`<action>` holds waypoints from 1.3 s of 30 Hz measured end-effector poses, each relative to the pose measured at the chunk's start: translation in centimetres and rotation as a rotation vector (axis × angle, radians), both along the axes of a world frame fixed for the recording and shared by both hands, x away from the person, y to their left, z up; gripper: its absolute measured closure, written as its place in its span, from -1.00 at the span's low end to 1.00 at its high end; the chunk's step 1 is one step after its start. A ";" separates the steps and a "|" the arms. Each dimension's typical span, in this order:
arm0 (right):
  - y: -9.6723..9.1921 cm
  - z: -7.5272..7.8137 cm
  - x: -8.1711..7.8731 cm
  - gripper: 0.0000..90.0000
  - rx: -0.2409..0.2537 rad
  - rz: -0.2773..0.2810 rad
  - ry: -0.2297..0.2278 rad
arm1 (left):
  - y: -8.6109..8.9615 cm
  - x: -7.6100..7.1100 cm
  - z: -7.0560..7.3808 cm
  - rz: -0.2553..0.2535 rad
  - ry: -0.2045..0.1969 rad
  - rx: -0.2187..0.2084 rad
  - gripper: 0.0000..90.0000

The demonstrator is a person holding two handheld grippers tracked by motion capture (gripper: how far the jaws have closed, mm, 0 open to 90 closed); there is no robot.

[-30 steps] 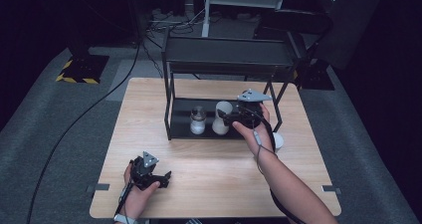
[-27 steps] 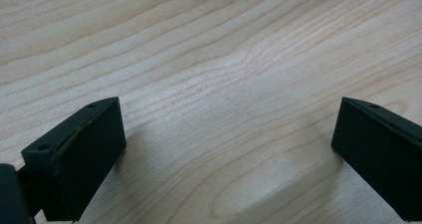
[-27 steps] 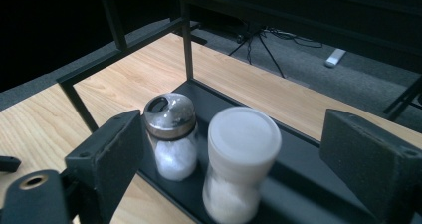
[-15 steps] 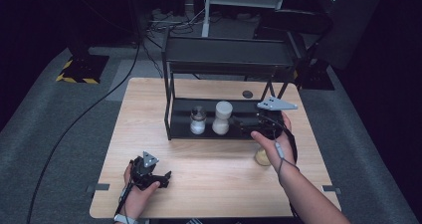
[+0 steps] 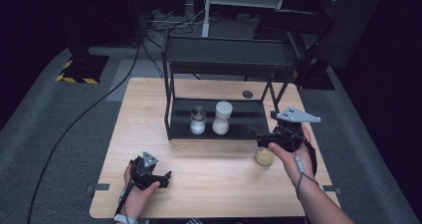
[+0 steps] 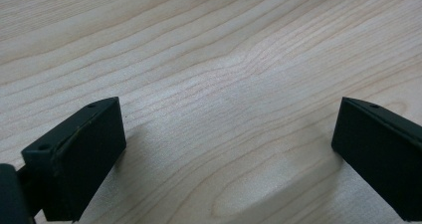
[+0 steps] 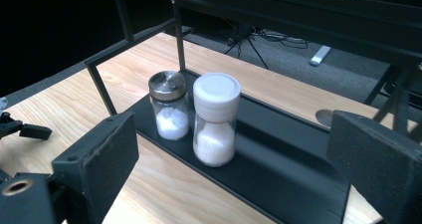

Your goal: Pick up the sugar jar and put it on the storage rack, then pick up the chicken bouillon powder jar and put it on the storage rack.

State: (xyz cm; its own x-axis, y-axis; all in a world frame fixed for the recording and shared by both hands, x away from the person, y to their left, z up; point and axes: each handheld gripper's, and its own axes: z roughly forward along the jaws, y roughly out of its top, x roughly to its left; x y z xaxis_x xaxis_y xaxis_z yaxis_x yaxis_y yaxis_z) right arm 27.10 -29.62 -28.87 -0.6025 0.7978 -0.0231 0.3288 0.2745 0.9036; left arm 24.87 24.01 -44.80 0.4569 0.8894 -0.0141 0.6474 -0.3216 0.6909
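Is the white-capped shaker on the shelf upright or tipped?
Upright. The white-capped shaker stands on its base on the black shelf, cap on top, beside the metal-capped jar.

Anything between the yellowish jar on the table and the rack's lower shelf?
Nothing visible. The lower shelf is bare right of the white-capped jar, and the yellowish jar stands just before it. The right gripper beside it has just been opening, empty.
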 end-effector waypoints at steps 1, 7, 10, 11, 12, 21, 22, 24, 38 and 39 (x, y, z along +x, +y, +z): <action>-0.2 0.0 -0.2 -0.86 -0.001 -0.002 0.000 | 0.0 0.0 0.0 0.000 0.000 0.000 -0.99; -1.3 -0.3 -1.2 -0.87 -0.003 -0.015 0.008 | 0.0 0.0 0.0 0.001 0.000 0.000 -0.99; -1.8 -0.5 -1.6 -0.87 -0.003 -0.024 0.014 | 0.0 0.0 0.0 0.001 0.000 0.000 -0.99; -2.0 -0.6 -1.7 -0.87 -0.003 -0.028 0.016 | 0.0 0.0 0.0 0.001 0.000 0.000 -0.99; -2.2 -0.8 -1.9 -0.87 -0.004 -0.031 0.017 | 0.0 0.0 0.0 0.002 0.000 0.000 -0.99; -3.5 -2.1 -2.6 -0.87 -0.015 -0.049 0.040 | -0.1 0.0 0.0 0.003 -0.001 0.001 -0.99; -3.5 -2.4 -2.6 -0.87 -0.019 -0.053 0.040 | -0.1 0.0 0.0 0.004 0.000 0.001 -0.99; -3.6 -3.0 -2.7 -0.87 -0.033 -0.067 0.045 | -0.1 0.0 0.0 0.005 0.000 0.001 -0.99; -4.0 -7.4 -0.9 -0.85 -0.076 -0.118 0.118 | -0.1 -0.1 0.0 0.007 -0.001 0.001 -0.99; -4.0 -7.7 -0.8 -0.85 -0.077 -0.119 0.125 | -0.1 -0.1 0.0 0.007 -0.001 0.001 -0.99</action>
